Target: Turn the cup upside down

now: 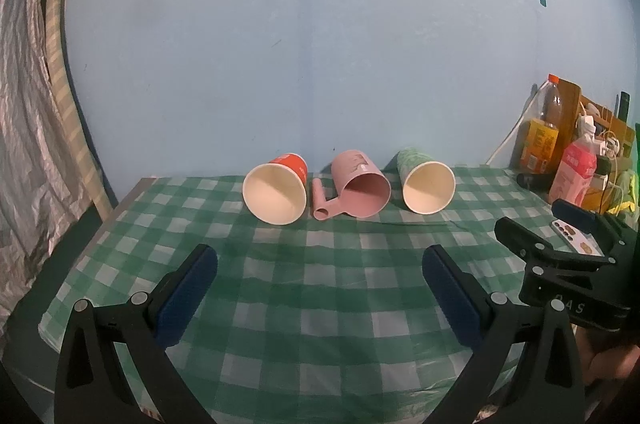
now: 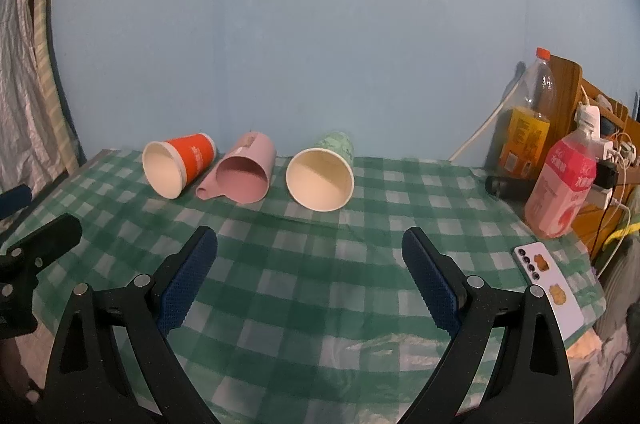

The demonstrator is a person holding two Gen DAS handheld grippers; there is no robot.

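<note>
Three cups lie on their sides in a row at the back of the checked table, mouths facing me. A red paper cup [image 1: 276, 190] [image 2: 176, 166] is on the left. A pink plastic mug with a handle [image 1: 356, 190] [image 2: 244, 176] is in the middle. A green paper cup [image 1: 426, 186] [image 2: 322, 178] is on the right. My left gripper [image 1: 320, 264] is open and empty, well in front of the cups. My right gripper [image 2: 310, 248] is open and empty, in front of the green cup. It also shows at the right of the left wrist view [image 1: 532, 224].
The green-and-white checked tablecloth [image 1: 320, 304] [image 2: 304, 296] covers the table. At the right stand an orange-capped bottle [image 2: 528, 120], a pink bottle [image 2: 560, 180] [image 1: 572, 176], a wooden rack with cables, and a white phone [image 2: 548, 288]. Blue wall behind; drapes at left.
</note>
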